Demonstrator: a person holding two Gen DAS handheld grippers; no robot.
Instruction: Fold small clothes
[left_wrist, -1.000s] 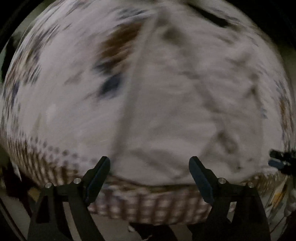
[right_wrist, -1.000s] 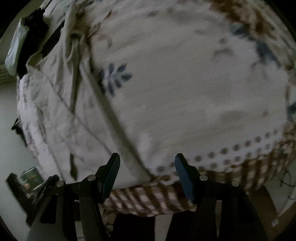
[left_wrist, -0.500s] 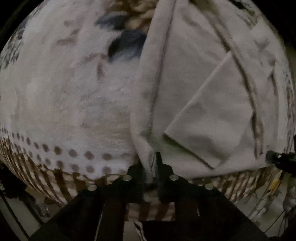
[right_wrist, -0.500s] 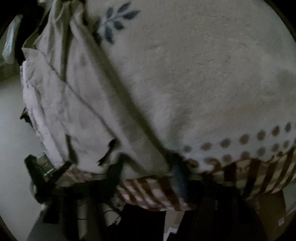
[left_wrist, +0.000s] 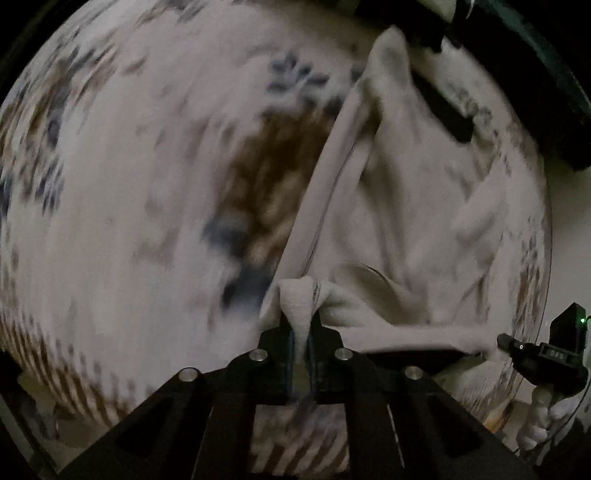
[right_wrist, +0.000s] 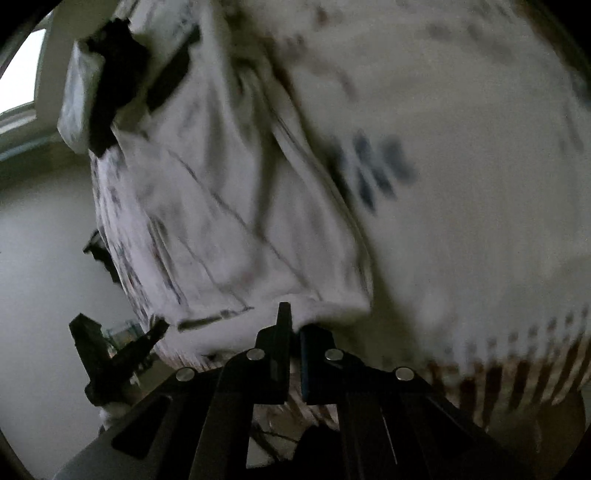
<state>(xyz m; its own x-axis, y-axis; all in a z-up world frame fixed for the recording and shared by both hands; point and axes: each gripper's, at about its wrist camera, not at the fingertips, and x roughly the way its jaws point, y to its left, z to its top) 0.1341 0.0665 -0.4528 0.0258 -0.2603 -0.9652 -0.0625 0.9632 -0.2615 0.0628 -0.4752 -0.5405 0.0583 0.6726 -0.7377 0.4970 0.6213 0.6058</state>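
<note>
A small pale grey-white garment (left_wrist: 406, 206) lies on a patterned blanket, with its near hem lifted. My left gripper (left_wrist: 301, 328) is shut on a bunched corner of that hem. In the right wrist view the same garment (right_wrist: 229, 206) shows stitched seams, and my right gripper (right_wrist: 293, 332) is shut on its other near corner. The hem stretches taut between the two grippers. My right gripper also shows at the right edge of the left wrist view (left_wrist: 532, 350), and my left gripper at the lower left of the right wrist view (right_wrist: 122, 350).
The blanket (left_wrist: 129, 206) is cream with blue leaf prints, a brown patch and a brown checked border (right_wrist: 517, 373). A dark object (right_wrist: 114, 81) lies at the garment's far end. A pale wall or floor (right_wrist: 40, 258) lies beyond the bed's edge.
Both grippers went from open to shut on the garment's near hem corners. They have since lifted the hem off the blanket and pulled it taut; the views are blurred by motion.
</note>
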